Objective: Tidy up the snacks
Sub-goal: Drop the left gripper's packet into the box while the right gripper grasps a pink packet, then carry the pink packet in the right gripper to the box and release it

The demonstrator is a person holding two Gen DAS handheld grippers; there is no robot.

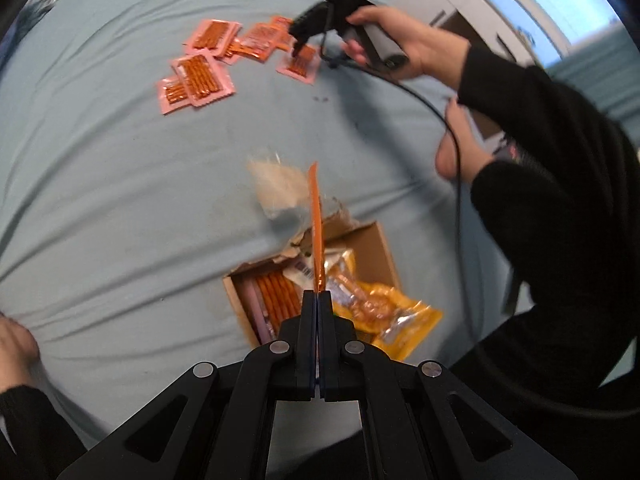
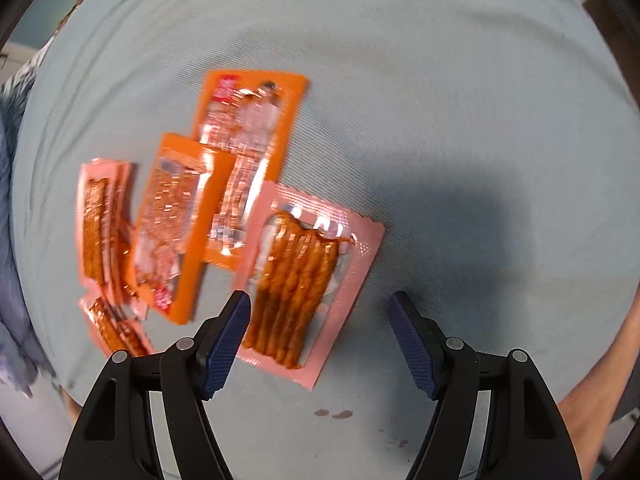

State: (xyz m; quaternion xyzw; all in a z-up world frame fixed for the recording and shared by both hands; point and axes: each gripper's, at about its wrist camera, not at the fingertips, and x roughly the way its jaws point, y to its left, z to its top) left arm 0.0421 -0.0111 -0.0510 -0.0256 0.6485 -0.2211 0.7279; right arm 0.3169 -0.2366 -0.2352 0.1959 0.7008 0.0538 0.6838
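Observation:
My left gripper (image 1: 318, 294) is shut on an orange snack packet (image 1: 316, 224), seen edge-on, above an open cardboard box (image 1: 384, 248). The box holds a pink packet of orange sticks (image 1: 276, 300) and a yellow packet (image 1: 384, 308). Far across the cloth, my right gripper (image 1: 298, 50) hovers over a pink packet (image 1: 300, 65) beside a scatter of pink packets (image 1: 198, 76). In the right wrist view, my right gripper (image 2: 320, 304) is open just above a pink packet of orange sticks (image 2: 304, 272). Two orange packets (image 2: 248, 132) and more pink packets (image 2: 102, 224) lie to its left.
A light blue cloth (image 1: 100, 200) covers the table. A crumpled clear wrapper (image 1: 280, 188) lies just beyond the box. A person's black sleeve (image 1: 560, 200) and the gripper's cable (image 1: 452, 132) fill the right side. Small dark stains (image 2: 334, 413) mark the cloth near the right gripper.

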